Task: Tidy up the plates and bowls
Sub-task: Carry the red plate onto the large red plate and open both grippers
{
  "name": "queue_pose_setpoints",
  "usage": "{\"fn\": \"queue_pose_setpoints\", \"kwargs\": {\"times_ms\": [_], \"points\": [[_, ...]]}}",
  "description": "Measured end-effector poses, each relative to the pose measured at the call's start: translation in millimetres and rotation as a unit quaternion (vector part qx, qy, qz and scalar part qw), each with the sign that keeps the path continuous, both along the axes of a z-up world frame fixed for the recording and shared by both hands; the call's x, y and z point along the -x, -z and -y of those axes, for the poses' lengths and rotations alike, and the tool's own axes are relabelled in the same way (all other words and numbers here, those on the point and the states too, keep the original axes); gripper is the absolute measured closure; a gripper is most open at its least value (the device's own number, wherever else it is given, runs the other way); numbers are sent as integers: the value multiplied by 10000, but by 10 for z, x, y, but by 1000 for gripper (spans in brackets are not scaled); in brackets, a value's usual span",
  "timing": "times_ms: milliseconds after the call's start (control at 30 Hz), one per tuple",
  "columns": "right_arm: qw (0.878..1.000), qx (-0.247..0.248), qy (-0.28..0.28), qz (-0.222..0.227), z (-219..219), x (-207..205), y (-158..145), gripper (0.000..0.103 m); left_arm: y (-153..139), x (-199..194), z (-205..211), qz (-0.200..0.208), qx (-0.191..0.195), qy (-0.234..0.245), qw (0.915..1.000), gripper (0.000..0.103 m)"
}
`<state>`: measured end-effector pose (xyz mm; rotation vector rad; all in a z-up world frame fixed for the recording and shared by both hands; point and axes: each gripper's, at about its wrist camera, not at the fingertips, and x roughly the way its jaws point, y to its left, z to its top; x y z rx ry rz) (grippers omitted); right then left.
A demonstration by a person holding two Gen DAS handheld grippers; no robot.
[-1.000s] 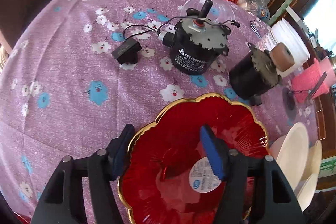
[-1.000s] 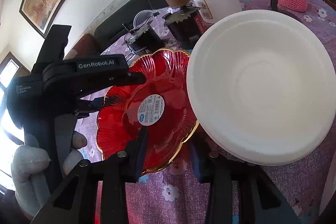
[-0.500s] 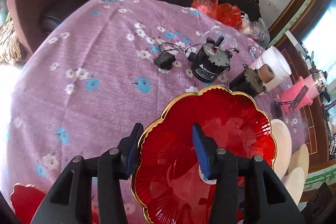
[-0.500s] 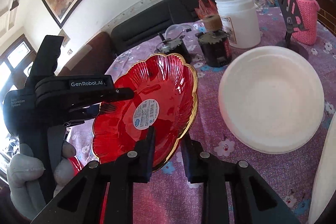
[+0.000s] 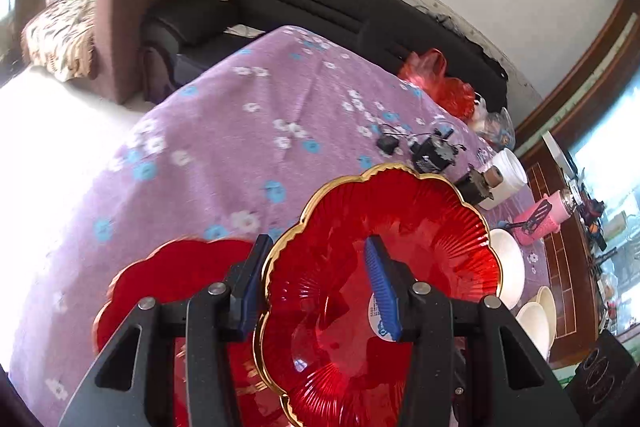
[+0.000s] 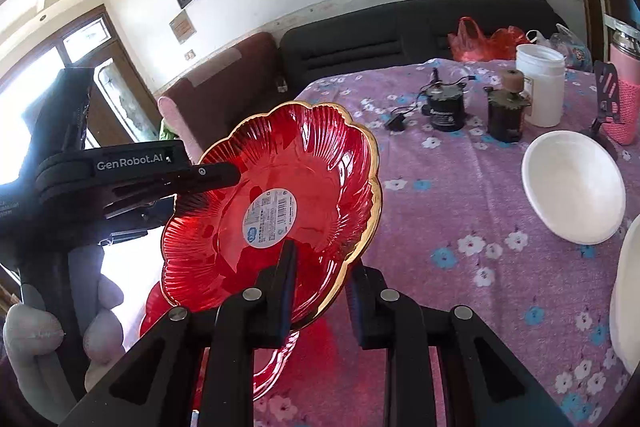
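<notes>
A red glass plate with a gold scalloped rim [image 5: 400, 255] [image 6: 280, 195] is held tilted in the air above the table. My left gripper [image 5: 316, 291] straddles its near rim, with one finger inside and one outside. My right gripper [image 6: 320, 279] grips its lower rim the same way. The left gripper also shows in the right wrist view [image 6: 224, 175] on the plate's left edge. A second red plate [image 5: 160, 283] [image 6: 276, 359] lies on the purple cloth just below. A white bowl [image 6: 572, 187] [image 5: 508, 271] sits to the right.
More white bowls [image 5: 536, 319] stand at the far right edge. Two black motors [image 6: 444, 107], a white tub [image 6: 540, 87], a pink knitted holder [image 6: 624, 103] and red bags [image 6: 484, 39] stand at the table's back. A sofa is beyond.
The red plate has been lifted higher and carried left, away from the white bowl. The second red plate has come into view beneath it.
</notes>
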<state>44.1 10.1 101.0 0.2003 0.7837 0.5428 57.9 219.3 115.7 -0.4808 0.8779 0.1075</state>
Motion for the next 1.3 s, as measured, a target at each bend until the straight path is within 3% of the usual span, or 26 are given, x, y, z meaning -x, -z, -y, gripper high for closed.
{"fn": "queue_pose_setpoints", "kwargs": {"times_ms": [267, 533, 633, 1000, 1100, 1300], "points": [[9975, 356, -520, -321, -504, 343, 205, 78, 305, 501, -354, -152, 67, -420, 9990, 56], [9919, 792, -760, -644, -832, 369, 565, 78, 757, 609, -589, -590, 205, -683, 9957, 57], [9921, 774, -782, -607, -858, 370, 591, 78, 713, 616, -561, -500, -44, -750, 9959, 55], [9920, 1000, -679, -365, -903, 367, 637, 76, 663, 653, -600, -378, 74, -605, 9974, 43], [9909, 1154, -649, -230, -932, 387, 636, 72, 596, 675, -588, -380, -4, -552, 9978, 42], [9842, 1667, -580, 122, -1040, 445, 629, 55, 269, 865, -585, 48, -395, -627, 9972, 34]]}}
